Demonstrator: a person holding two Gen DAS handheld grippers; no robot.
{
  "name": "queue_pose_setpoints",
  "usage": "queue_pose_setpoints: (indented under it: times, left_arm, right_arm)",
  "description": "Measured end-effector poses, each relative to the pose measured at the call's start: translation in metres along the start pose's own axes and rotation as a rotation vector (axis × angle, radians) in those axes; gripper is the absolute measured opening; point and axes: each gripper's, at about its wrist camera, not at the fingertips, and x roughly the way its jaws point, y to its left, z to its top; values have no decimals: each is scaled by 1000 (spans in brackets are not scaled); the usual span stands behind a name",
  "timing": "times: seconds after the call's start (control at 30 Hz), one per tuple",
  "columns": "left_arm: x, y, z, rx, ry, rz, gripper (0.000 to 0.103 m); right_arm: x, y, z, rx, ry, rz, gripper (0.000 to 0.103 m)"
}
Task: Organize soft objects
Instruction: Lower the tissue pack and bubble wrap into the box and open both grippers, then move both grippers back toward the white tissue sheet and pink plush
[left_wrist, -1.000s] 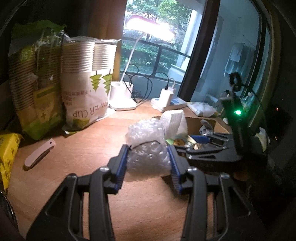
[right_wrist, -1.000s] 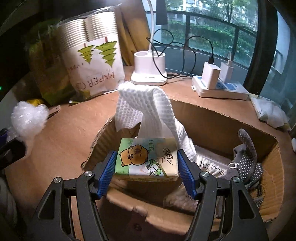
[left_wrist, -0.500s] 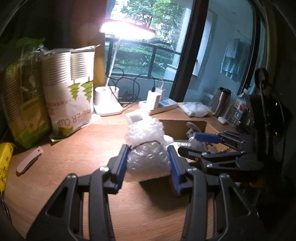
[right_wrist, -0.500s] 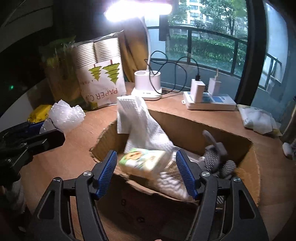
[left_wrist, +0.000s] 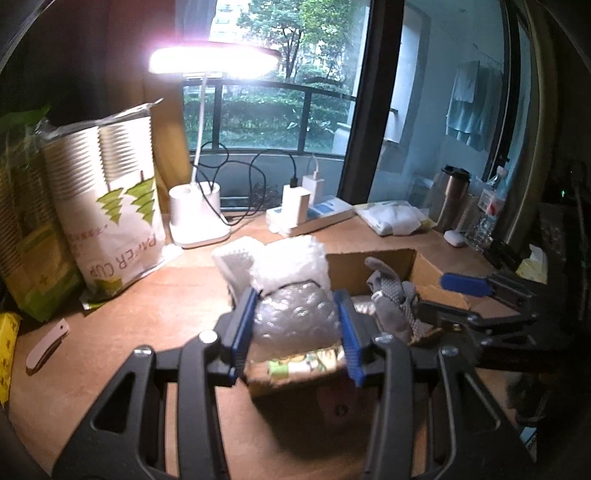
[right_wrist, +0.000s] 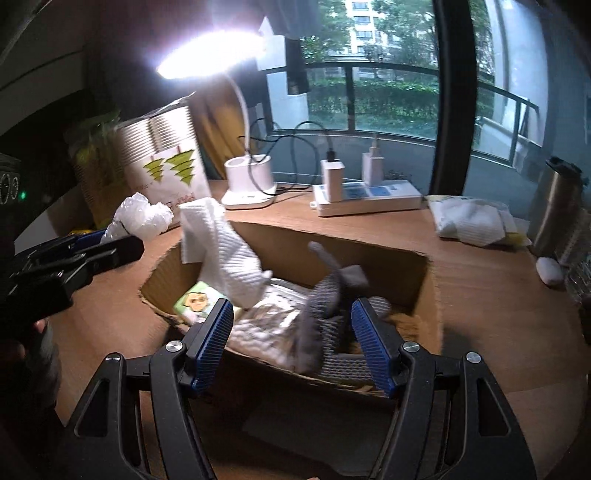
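Note:
My left gripper (left_wrist: 295, 328) is shut on a wad of clear bubble wrap (left_wrist: 293, 295) and holds it above the near left edge of an open cardboard box (left_wrist: 421, 273). The wrap also shows in the right wrist view (right_wrist: 142, 218). My right gripper (right_wrist: 291, 339) is open and empty above the box's (right_wrist: 424, 295) near side. In the box lie a white waffle cloth (right_wrist: 225, 254), a green tissue pack (right_wrist: 197, 302) and a grey dotted glove (right_wrist: 328, 291).
A lit desk lamp (left_wrist: 199, 218), a power strip with chargers (right_wrist: 365, 195), paper cup bags (left_wrist: 107, 195) and a folded white cloth (right_wrist: 469, 219) stand on the wooden table behind the box. A steel flask (right_wrist: 557, 206) is at the far right. A pink knife (left_wrist: 46, 349) lies left.
My right gripper opened and dropped the tissue pack into the box, then drew back. My left gripper carried the bubble wrap right, up to the box's edge.

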Motion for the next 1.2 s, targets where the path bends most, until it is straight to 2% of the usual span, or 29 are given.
queue_pose_setpoints:
  times: [0.13,0.2,0.27,0.33,0.67,1.2]
  left_arm:
    - [19,-3,5,-2,37,28,45]
    - [26,-3,6,-10,56,44,54]
    - [28,-3,5,-20,62,53,70]
    - [28,-3,5,-27,61,51,73]
    - [11,-12,-3,-13,50,19,73]
    - [-23,-33,-28,-3,27,-55,73]
  right_arm:
    - [-5,-18,-2,22,-10,-17,70]
    - [-6,-25,-4,33,-13,-27,70]
    - [-5,-31,-4,43,-12,-35,70]
    - [-5,-36,-6,52,-11,-42,70]
    - [-13,-30,-11,53,-14,-47,70]
    - [-47,-8,-31,31,-35,-57,70]
